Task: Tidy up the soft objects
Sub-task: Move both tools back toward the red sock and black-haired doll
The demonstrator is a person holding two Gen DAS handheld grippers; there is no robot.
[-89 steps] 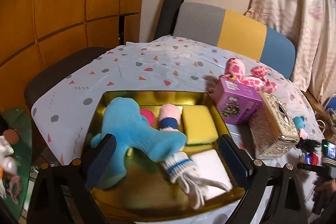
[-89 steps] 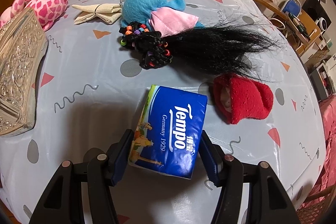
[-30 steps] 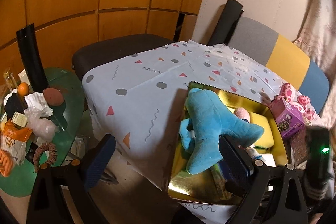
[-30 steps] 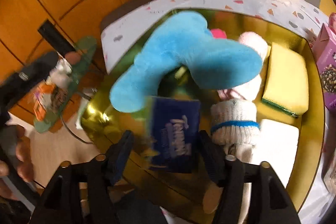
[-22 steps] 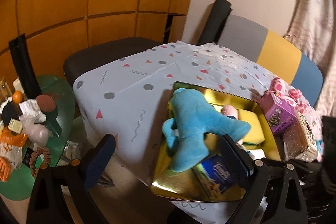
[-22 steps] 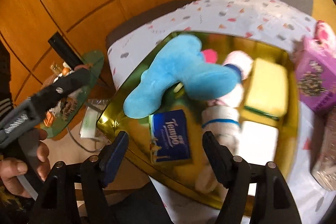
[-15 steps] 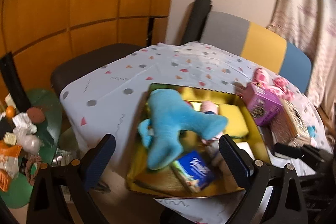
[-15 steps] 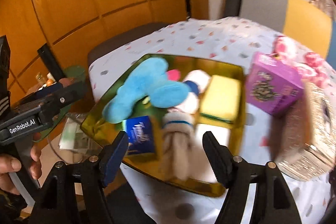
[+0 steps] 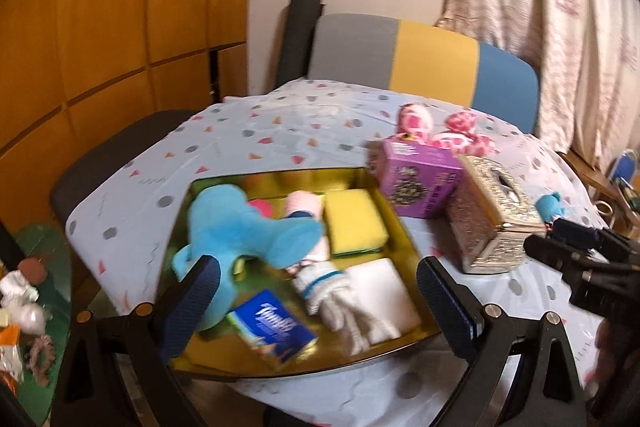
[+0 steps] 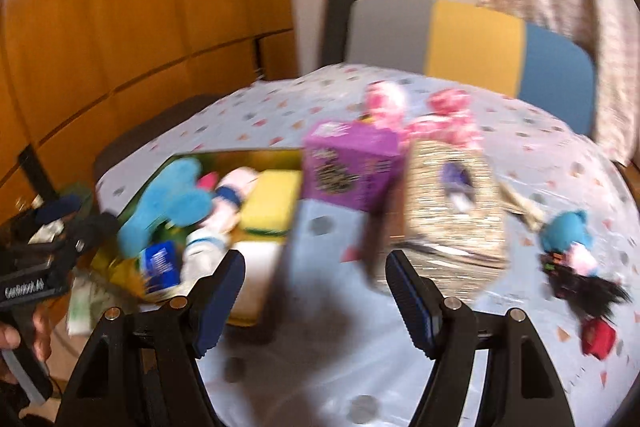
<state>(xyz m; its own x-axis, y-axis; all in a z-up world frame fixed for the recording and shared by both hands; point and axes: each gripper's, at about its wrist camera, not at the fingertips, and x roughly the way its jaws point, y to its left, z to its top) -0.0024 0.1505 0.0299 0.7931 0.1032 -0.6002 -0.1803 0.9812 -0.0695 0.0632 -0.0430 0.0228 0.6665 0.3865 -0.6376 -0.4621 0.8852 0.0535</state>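
Observation:
A gold tray holds a blue plush, a yellow sponge, a white sock, a white pad and a blue Tempo tissue pack. My left gripper is open and empty above the tray's near edge. My right gripper is open and empty, above the tablecloth right of the tray. A pink plush, a small blue plush, a black hair piece and a red item lie on the table.
A purple box and a silver tissue box stand right of the tray. A grey, yellow and blue chair is behind the table. A green side table with clutter is at the left.
My right gripper carried the Tempo pack to the tray, let it go there, and has swung right over the table. My left gripper has turned back toward the tray.

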